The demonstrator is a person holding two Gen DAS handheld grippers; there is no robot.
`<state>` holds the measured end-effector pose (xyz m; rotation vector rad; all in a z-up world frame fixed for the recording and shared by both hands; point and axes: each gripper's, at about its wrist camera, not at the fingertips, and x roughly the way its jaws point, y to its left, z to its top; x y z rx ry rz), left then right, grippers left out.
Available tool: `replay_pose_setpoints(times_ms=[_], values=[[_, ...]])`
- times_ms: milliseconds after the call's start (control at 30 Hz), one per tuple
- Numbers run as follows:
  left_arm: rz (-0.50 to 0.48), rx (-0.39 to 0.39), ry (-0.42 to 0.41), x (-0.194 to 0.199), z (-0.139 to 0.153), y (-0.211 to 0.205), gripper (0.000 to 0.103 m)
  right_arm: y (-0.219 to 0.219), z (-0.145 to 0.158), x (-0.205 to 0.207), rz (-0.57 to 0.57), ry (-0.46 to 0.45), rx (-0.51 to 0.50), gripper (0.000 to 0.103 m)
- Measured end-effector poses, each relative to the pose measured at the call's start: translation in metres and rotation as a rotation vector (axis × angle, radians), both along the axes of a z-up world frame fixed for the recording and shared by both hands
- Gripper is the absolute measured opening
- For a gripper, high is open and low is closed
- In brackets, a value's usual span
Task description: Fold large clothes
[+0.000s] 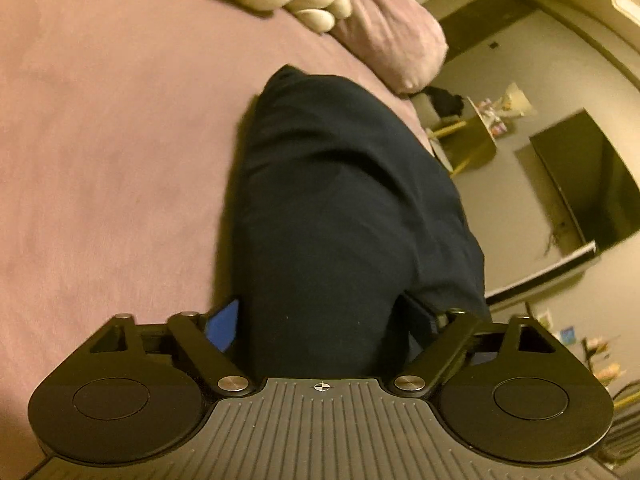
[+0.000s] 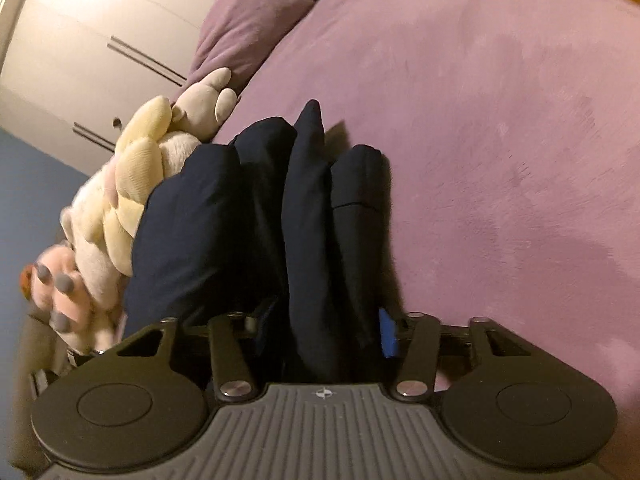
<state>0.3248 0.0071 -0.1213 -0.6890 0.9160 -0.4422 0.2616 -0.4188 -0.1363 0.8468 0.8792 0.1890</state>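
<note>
Over purple bedding (image 2: 500, 140), navy garment (image 1: 344, 208) bunches between both grippers' jaws, each clamped on it.

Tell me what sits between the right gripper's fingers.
Bunched folds of the navy garment fill the gap in the right gripper, hanging over the purple bed. The right wrist view shows it.

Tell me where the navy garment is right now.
The navy garment hangs bunched from the jaws of both grippers over the purple bed; in the right wrist view its folds sit just right of the plush toys.
</note>
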Motion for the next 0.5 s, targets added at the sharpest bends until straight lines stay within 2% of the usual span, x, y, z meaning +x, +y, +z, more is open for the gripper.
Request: replay_pose_setpoints(times_ms=[67,133,233,400,500], values=[[-0.008,0.002,-0.009,-0.002,0.005,0.001,0.078,0.005,-0.001,0.005,0.008,0.001,0.015,0.035],[-0.014,-0.003,-0.02,-0.003,0.011,0.006,0.074,0.016,0.005,0.005,0.04,-0.027,-0.018,0.027],[-0.003,-0.016,-0.023,-0.007,0.019,0.018,0.072,0.025,0.012,0.003,0.055,-0.05,0.01,0.026],[0.082,0.072,-0.059,-0.026,0.036,0.062,0.073,0.056,0.014,0.013,0.103,-0.038,0.039,0.026],[0.145,0.116,0.011,-0.033,0.03,0.085,0.074,0.089,0.01,0.017,0.18,-0.035,0.053,0.027]])
